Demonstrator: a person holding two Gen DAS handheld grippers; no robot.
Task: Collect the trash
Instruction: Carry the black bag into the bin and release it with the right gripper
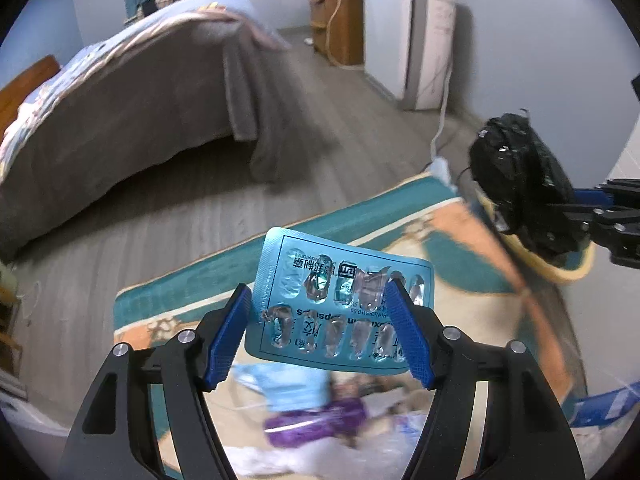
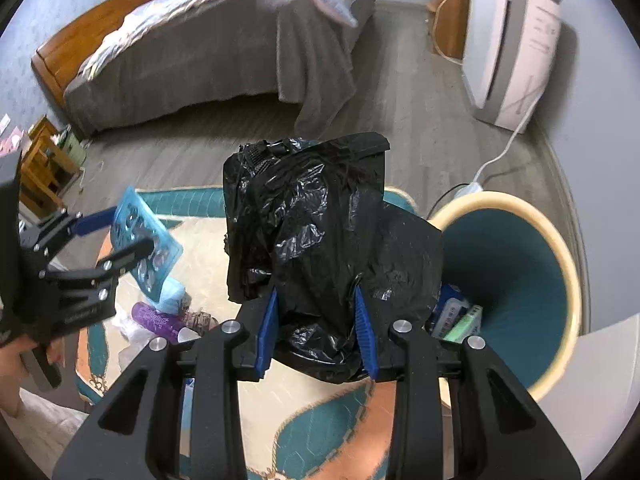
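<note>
My left gripper (image 1: 318,292) is shut on a blue blister pack (image 1: 340,304) with burst foil pockets, pinched by its two side edges above the rug. The right wrist view shows that same left gripper (image 2: 132,230) and blister pack (image 2: 164,248) at the left. A crumpled black plastic bag (image 2: 320,232) is clamped between the blue pads of my right gripper (image 2: 316,296), just left of a bin. From the left wrist view, the black bag (image 1: 516,164) and right gripper (image 1: 568,216) hang at the far right.
A teal bin with a cream rim (image 2: 500,198) stands at the right with boxes inside. A purple wrapper (image 2: 156,320), a light blue item (image 2: 172,292) and clear plastic lie on the patterned rug (image 2: 320,420). A bed (image 2: 224,48) and a white cabinet (image 2: 508,52) stand beyond.
</note>
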